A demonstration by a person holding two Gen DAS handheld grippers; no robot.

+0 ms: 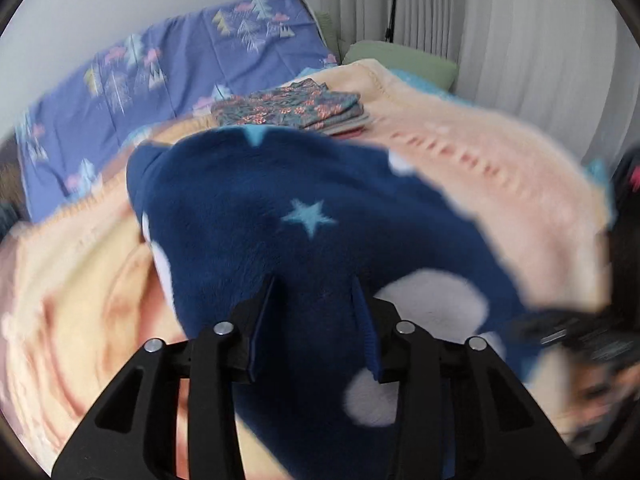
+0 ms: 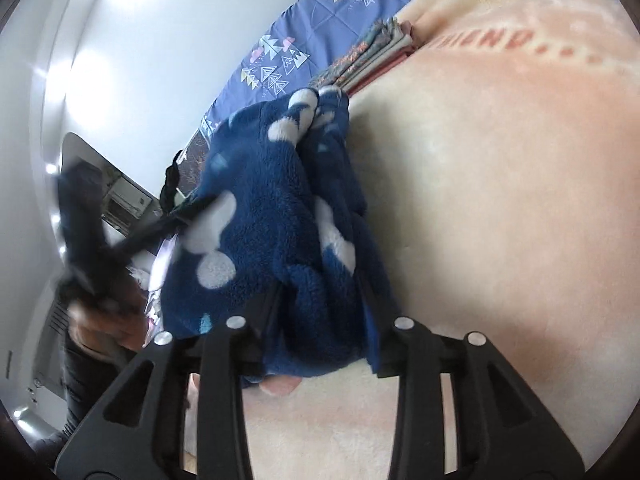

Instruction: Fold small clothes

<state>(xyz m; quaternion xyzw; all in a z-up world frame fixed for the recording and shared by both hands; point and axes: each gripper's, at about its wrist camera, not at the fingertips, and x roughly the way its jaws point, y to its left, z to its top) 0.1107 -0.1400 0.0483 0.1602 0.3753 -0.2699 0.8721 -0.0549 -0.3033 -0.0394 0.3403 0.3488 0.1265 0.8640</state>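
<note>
Fleece garment [image 1: 304,216], navy with white dots and pale stars, lies spread over a peach blanket [image 1: 460,152] on the bed in the left wrist view, filling the gap of the left hand-held gripper [image 1: 316,312], whose jaws stand partly apart; a folded stack [image 1: 296,110] sits behind. From the right wrist, the right hand-held gripper [image 2: 320,312] has bunched fleece between partly parted jaws; whether either grips, I cannot tell.

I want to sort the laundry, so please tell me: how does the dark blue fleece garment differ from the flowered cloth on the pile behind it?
The blue fleece garment is fluffy, with stars and white spots; the flowered cloth is thin, with small red flowers. The fleece is bunched and unfolded; the flowered cloth lies folded flat on a stack. Both rest over the peach blanket.
</note>
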